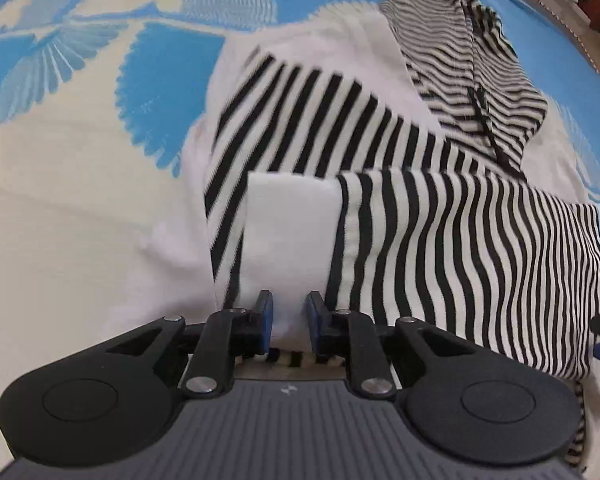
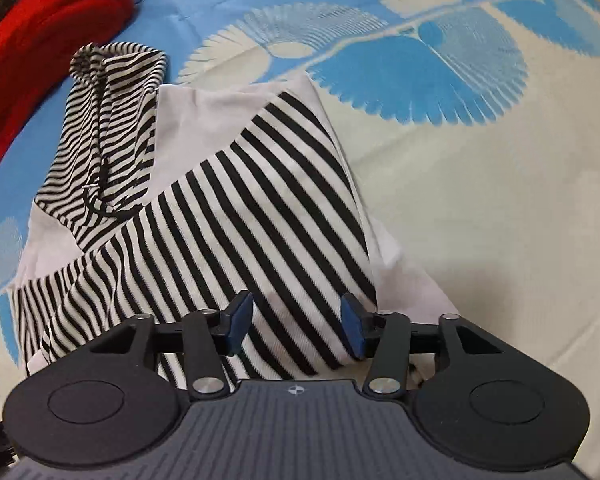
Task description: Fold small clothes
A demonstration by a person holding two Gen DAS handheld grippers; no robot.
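**Left wrist view: hoodie partly folded, sleeves in, more to do**

Left wrist view showed the bedsheet [image 1: 80, 200], blue and cream with a fan-shaped leaf print, spread under everything. On it lay the small hoodie [image 1: 300, 120], white in the body with black-and-white striped sleeves and a finely striped hood [image 1: 472, 64] at the far end.

Both striped sleeves had been brought across the white body: one sleeve [image 1: 480, 264] lay flat toward the right, its white cuff [image 1: 288, 232] resting just in front of the left gripper [image 1: 289, 320]. From the right wrist view the other sleeve [image 2: 260, 208] crossed the chest diagonally. So the sleeve folds looked done; the body still appeared to need folding end to end, and the hood was not yet tucked.

The left gripper's jaws stood narrowly apart, the cuff's near edge between them. Whether the pads were pinching it I could not tell, since that edge was hidden by the fingers. The right gripper [image 2: 296, 328] was about half open over the striped cloth, gripping nothing.

A red cushion [image 2: 48, 40] sat beyond the hood.
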